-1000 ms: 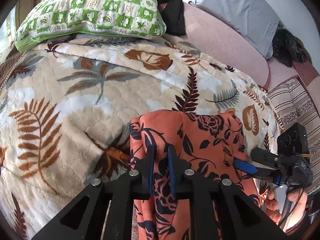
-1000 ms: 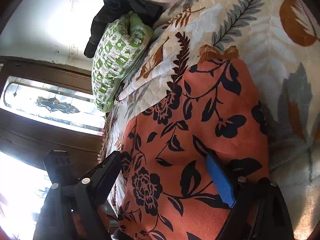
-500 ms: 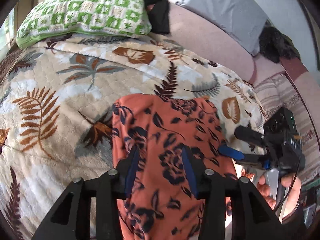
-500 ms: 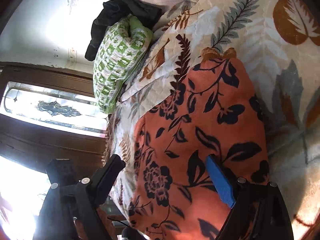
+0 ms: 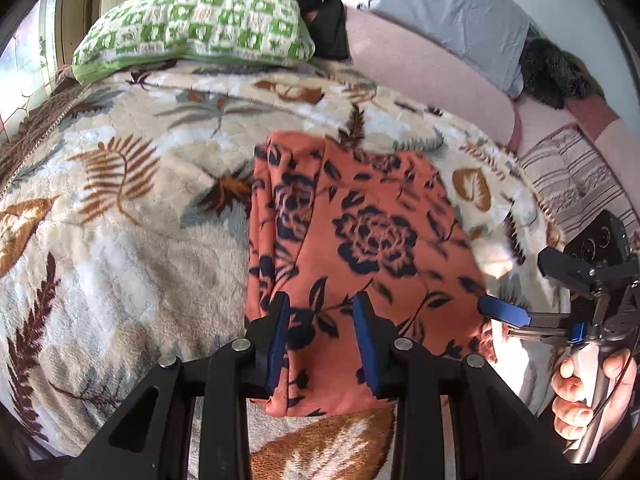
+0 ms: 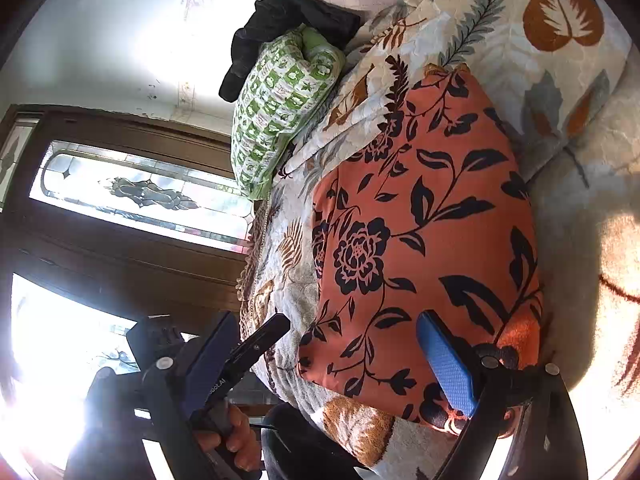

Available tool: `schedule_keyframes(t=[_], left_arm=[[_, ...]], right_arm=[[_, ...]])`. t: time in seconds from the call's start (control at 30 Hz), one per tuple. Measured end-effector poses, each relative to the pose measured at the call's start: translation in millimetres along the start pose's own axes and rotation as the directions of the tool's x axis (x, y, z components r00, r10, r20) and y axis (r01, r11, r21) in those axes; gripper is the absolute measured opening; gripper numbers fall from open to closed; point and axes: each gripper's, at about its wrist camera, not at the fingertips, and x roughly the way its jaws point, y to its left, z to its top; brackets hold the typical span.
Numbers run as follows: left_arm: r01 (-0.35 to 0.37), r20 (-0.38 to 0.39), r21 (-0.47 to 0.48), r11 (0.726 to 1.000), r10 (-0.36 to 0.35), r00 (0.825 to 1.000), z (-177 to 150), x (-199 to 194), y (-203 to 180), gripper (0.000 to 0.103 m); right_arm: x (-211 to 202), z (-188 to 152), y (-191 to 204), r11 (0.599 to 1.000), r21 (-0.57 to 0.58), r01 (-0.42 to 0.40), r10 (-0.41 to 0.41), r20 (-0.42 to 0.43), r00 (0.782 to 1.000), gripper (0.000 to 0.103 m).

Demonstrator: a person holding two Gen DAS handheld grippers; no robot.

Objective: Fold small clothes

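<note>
Orange floral garment (image 5: 360, 240) lies folded flat on the leaf-print blanket (image 5: 120, 240), its near end close to the blanket's near edge, long sides running away from the cameras; left long side shows stacked fold layers; wide bare blanket to the garment's left, narrower strip to its right before the blanket edge drops toward a striped cloth (image 5: 572, 176); left gripper (image 5: 322, 332) hangs over the garment's near end, jaws narrow and closing, blue pads clear of the cloth, nothing pinched; right gripper (image 6: 340, 360) sits at the garment's near right corner, jaws wide and opening, blue pad (image 6: 448, 364) over the fabric, not clamped; a hand (image 5: 588, 392) grips its handle; small printing on the left gripper's finger in the right wrist view, too small to read fully; green-and-white pillow (image 5: 192, 28) at the far end, black clothing (image 5: 304, 4) just behind it, grey pillow (image 5: 452, 12) and dark furry thing (image 5: 560, 72) far right on the pink sheet (image 5: 432, 80); wooden door with patterned glass (image 6: 132, 192) beyond the bed's left side.
</note>
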Motion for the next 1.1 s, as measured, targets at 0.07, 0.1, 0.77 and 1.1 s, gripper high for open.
schedule_keyframes(t=[0.07,0.1,0.77,1.1], left_arm=[[-0.071,-0.093,-0.028,0.997,0.068,0.993,-11,37,9,0.038],[-0.054,-0.057,-0.055,0.997,0.051,0.997,-13,32,10,0.038],[-0.143,0.036,-0.059,0.988,0.145,0.989,-29,-20,5,0.068],[-0.168,0.051,-0.049,0.985,0.171,0.984,-28,-27,4,0.068]], right_arm=[[19,-6,-26,0.997,0.071,0.037,-0.031,-0.078,0.996,0.097],[24,-9,-38,0.992,0.115,0.058,-0.048,-0.090,0.995,0.096],[-64,-80,-21,0.992,-0.033,0.121,-0.116,0.115,0.987,0.097],[-63,-81,-17,0.994,-0.047,0.102,-0.096,0.112,0.989,0.097]])
